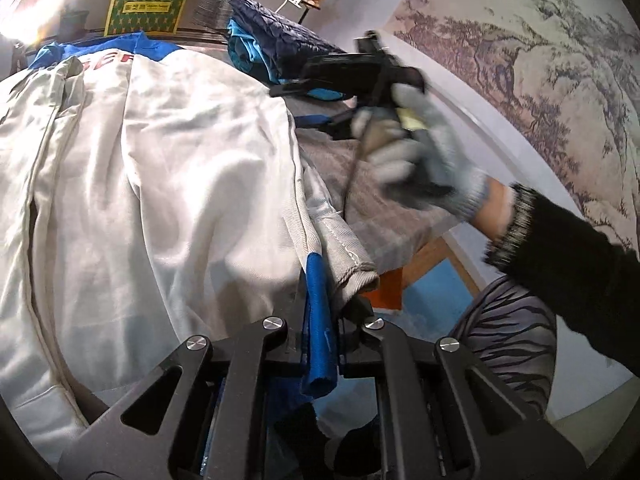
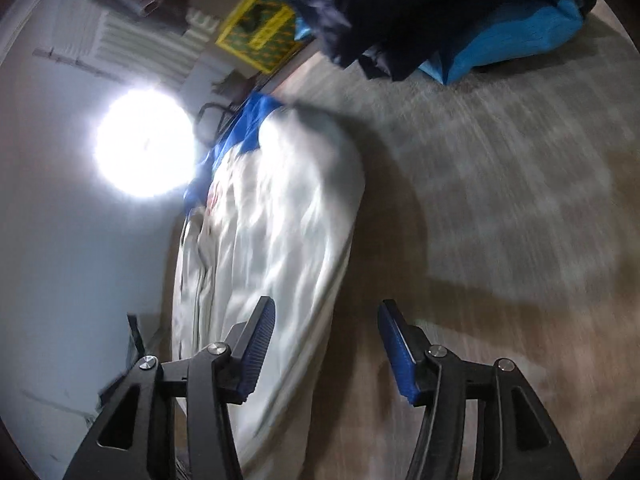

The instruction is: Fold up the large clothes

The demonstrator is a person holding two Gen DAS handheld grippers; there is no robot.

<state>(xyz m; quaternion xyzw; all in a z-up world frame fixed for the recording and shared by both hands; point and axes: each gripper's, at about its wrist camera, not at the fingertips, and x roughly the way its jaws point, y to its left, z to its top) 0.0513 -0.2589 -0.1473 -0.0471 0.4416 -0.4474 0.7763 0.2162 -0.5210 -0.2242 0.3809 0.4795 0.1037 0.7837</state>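
I count one white-and-blue jacket [image 1: 160, 168] on the bench [image 1: 392, 216], two darker garments [image 1: 280, 48] heaped at its far edge, one yellow-green box [image 1: 148, 4], two grippers.

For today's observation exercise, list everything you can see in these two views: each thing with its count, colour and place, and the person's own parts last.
jacket: one, white with blue trim, spread on the table.
blue cuff: one, blue, hanging off the near edge, pinched in the left claw.
table: one, grey-brown, under the clothes.
dark clothes pile: one, navy and light blue, far end of the table.
yellow box: one, yellow and green, behind the table.
lamp: one, bright white, left.
wall mural: one, ink landscape, right.
left claw: shut on the cuff.
right claw: open, empty, above the jacket's edge.
gloved hand: one, grey, holding the right claw.
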